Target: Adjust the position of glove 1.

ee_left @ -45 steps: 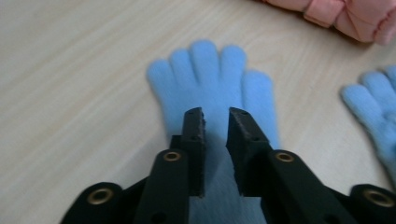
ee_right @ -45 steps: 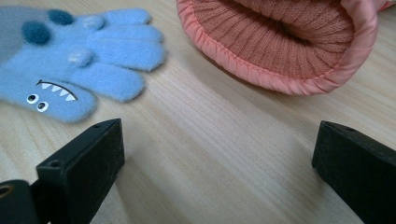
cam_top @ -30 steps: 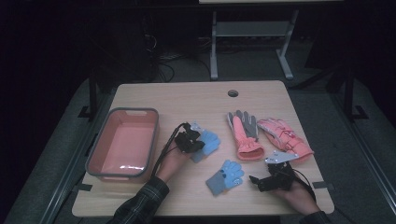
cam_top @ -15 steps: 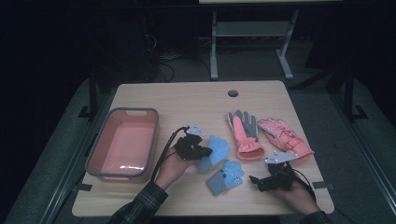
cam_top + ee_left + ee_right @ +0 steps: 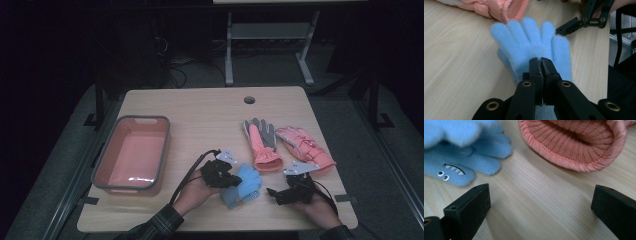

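Note:
My left gripper [image 5: 226, 176] [image 5: 541, 63] is shut on the cuff end of a fluffy blue glove [image 5: 246, 179] [image 5: 531, 42]. The glove's fingers spread away from the jaws. It overlaps a second blue glove [image 5: 231, 198] [image 5: 456, 167] that lies on the table and bears a small monster face. The held glove appears blurred at the top left of the right gripper view [image 5: 456, 130]. My right gripper [image 5: 276, 194] [image 5: 541, 205] stands open just right of the blue gloves, low over bare wood, with nothing between its fingers [image 5: 469, 207].
A pink-and-grey glove [image 5: 261, 142] and a pink glove [image 5: 305, 147] lie beyond the grippers; a ribbed pink cuff [image 5: 574, 142] opens towards my right gripper. A pink tray [image 5: 105, 165] stands at the left of the wooden table [image 5: 210, 110]. The near edge is close.
My left gripper has carried the blue glove to the right and nearer, from beside the tray side to over the second blue glove. The right gripper has stayed put.

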Demonstrator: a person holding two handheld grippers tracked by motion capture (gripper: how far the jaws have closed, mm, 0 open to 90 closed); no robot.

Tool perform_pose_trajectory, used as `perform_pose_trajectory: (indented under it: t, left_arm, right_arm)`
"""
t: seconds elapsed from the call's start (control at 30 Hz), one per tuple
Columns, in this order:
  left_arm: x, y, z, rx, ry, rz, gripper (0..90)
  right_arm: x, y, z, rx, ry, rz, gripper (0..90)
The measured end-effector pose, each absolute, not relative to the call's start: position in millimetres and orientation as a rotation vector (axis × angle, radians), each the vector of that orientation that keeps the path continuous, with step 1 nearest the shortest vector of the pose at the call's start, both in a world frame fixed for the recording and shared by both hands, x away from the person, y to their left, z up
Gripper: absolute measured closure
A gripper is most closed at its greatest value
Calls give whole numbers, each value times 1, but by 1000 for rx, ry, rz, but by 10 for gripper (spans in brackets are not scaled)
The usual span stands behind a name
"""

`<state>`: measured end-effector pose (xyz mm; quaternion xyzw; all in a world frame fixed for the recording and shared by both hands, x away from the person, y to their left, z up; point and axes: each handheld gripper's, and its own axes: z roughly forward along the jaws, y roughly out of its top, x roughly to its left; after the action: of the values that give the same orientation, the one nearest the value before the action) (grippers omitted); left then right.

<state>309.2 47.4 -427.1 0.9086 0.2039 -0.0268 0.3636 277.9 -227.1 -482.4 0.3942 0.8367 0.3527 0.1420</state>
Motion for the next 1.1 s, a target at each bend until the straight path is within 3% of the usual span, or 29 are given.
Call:
perform_pose_trajectory:
  t: [0.4, 0.5, 0.83, 1.1]
  left_arm:
    - [305, 37, -439, 2382, 520, -60, 849]
    - [305, 37, -438, 2366, 526, -47, 751]
    - [300, 30, -438, 2377, 517, -16, 225]
    - [299, 23, -454, 2429, 521, 21, 151]
  right_arm:
    - [278, -227, -482, 1135, 2414, 1019, 17]
    - [278, -227, -483, 1128, 2415, 1019, 17]
    - [276, -228, -482, 1134, 2420, 1015, 17]
    - [276, -228, -482, 1133, 2420, 1015, 17]
